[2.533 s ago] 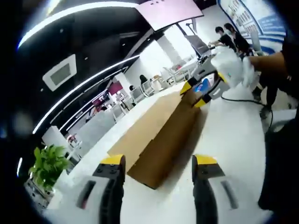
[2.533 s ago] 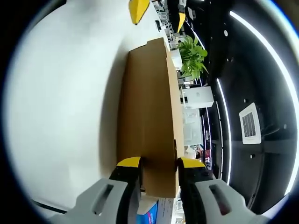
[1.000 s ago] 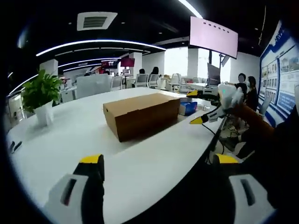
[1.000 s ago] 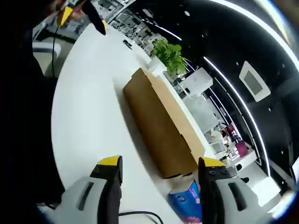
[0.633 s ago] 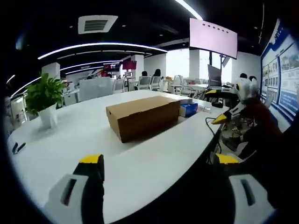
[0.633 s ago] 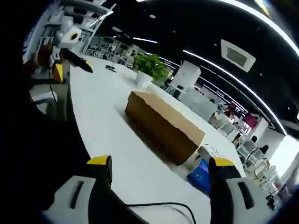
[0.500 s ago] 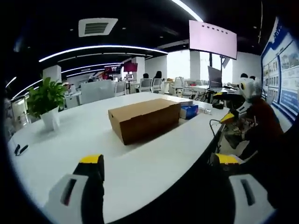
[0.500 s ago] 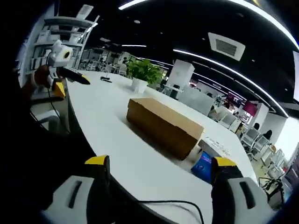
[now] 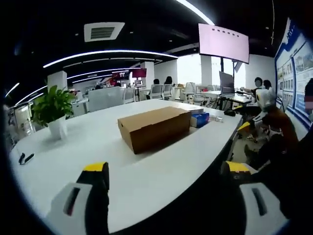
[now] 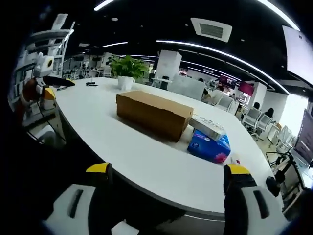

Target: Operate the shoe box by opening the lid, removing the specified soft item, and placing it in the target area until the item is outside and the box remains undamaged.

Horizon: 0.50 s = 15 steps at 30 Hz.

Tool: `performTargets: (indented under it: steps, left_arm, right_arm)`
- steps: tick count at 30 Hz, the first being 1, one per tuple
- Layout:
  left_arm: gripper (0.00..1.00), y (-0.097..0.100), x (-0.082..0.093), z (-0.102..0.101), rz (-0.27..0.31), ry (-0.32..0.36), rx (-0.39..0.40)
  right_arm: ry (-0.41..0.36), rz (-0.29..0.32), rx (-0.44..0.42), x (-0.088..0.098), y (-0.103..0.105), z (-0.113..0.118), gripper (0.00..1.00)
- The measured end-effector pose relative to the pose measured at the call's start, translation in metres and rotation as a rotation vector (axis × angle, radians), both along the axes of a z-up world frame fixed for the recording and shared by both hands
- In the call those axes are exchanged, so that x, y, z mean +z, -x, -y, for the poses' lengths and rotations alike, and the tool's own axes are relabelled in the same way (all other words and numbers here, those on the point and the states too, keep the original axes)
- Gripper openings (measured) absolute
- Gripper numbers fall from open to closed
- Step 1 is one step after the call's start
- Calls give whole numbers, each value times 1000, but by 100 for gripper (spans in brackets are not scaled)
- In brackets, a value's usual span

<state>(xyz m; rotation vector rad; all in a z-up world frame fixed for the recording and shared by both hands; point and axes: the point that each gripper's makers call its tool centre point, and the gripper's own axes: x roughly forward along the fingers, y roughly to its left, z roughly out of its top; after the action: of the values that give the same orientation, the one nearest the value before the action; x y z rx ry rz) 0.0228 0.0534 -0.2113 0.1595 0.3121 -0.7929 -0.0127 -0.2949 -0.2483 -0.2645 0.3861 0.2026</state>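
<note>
Mid-table (image 9: 73, 147), well in from every edge: the shoe box (image 9: 154, 128), lid down. Well short of it and off the near edge, left gripper (image 9: 166, 169) spread wide, gripping nothing. Same for the right gripper (image 10: 168, 171), jaws released and empty. Right gripper view also catches a blue tissue pack (image 10: 209, 145) just beside the box's end; potted plant (image 9: 53, 108) near the far edge.
</note>
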Motion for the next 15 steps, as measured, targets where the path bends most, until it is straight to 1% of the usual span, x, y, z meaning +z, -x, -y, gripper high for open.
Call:
performTargets:
  steps: [4, 6, 8, 10, 12, 15]
  left_arm:
    - [99, 2, -4, 5, -6, -6, -4]
    - [99, 5, -5, 6, -8, -6, -4]
    - [99, 8, -6, 6, -4, -8, -3]
    - [99, 10, -8, 6, -8, -25, -8]
    - [99, 10, -6, 5, -12, -29, -3]
    - [99, 8, 4, 6, 13, -13, 3]
  right_arm:
    - [-29, 18, 48, -1, 0, -18, 97]
    - [-34, 17, 67, -3, 2, -24, 97]
    - [-34, 17, 71, -4, 4, -24, 96]
    - [-36, 24, 66, -3, 5, -23, 96]
    - [-43, 28, 63, 0, 7, -22, 96]
    - [-42, 36, 71, 4, 9, -23, 96]
